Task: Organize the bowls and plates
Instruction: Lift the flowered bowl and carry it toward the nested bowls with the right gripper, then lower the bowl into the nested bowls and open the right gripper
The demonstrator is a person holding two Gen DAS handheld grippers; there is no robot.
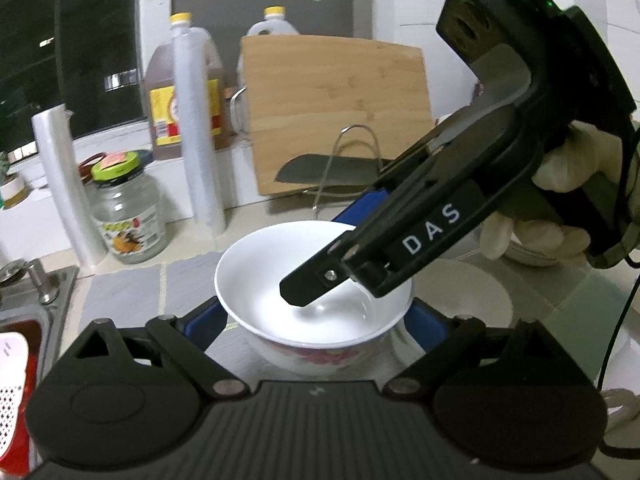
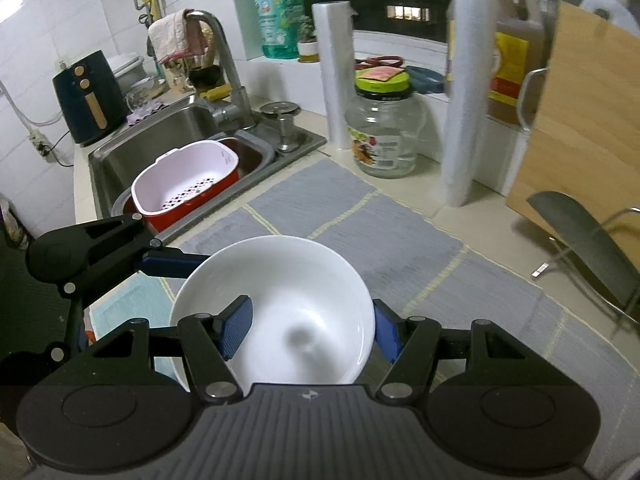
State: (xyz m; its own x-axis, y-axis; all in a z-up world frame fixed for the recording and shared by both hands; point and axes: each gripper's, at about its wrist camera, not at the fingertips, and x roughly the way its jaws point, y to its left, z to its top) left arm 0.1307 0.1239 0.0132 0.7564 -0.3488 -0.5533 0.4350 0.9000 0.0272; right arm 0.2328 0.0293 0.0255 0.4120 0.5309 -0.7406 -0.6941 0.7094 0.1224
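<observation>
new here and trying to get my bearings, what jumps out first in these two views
The white bowl dominates both views, gripped from two sides: the right gripper pinches its rim, one blue pad inside and one outside, while the left gripper clasps its outer wall. Behind it, over the grey mat, stands a wooden cutting board with a dark cleaver in a wire rack. To the left, a white colander sits in the sink.

Bowl [image 2: 276, 308] above mat [image 2: 360, 216], sink [image 2: 160, 140] left, cutting board [image 2: 580, 120] right.
</observation>
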